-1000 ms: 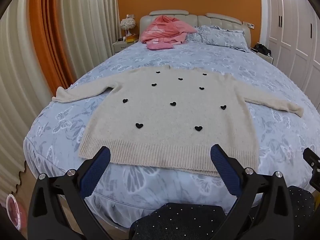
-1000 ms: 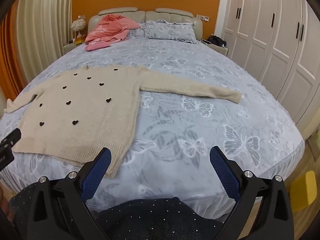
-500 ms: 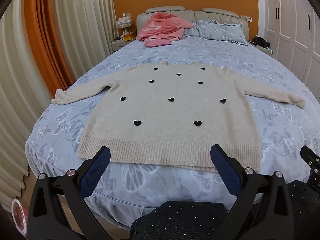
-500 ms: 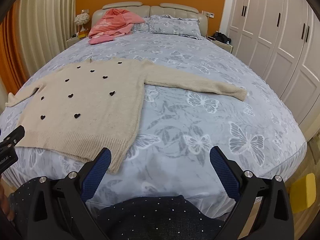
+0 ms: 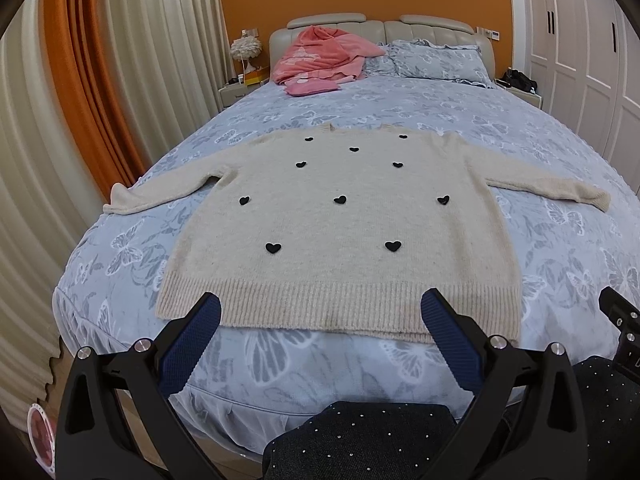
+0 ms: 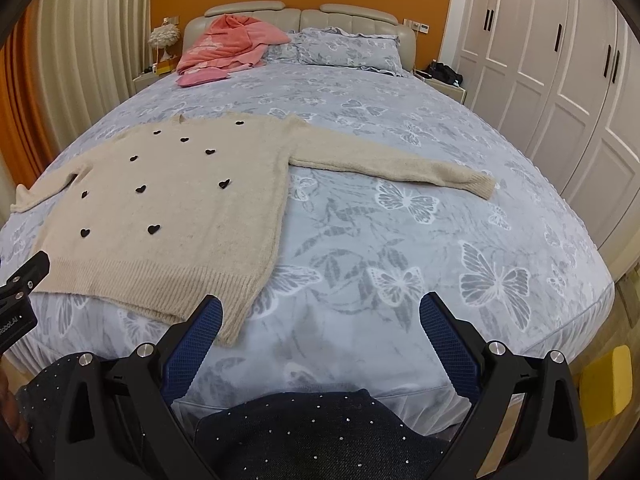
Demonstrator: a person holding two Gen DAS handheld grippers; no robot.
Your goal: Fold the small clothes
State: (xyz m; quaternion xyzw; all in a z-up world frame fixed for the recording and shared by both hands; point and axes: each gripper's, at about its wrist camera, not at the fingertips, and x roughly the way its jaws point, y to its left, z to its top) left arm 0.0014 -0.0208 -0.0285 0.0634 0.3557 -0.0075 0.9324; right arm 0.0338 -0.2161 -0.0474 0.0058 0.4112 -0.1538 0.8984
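A cream knit sweater (image 5: 340, 224) with small black hearts lies flat and face up on the bed (image 5: 320, 364), both sleeves spread out. It also shows in the right wrist view (image 6: 168, 208), its right sleeve (image 6: 400, 166) stretched toward the wardrobe side. My left gripper (image 5: 320, 312) is open and empty, above the sweater's ribbed hem at the foot of the bed. My right gripper (image 6: 320, 312) is open and empty, over bare bedspread just right of the hem's right corner.
A pink garment (image 5: 320, 54) lies by the headboard with pillows (image 5: 436, 60) beside it. Curtains (image 5: 100, 92) hang on the left, white wardrobe doors (image 6: 560, 64) stand on the right. A yellow object (image 6: 604, 384) sits on the floor at right. Nightstands flank the bed.
Both grippers have moved forward and tilted slightly down toward the bed; the sweater now sits lower and closer in both views. Both stay open. The sweater has not moved.
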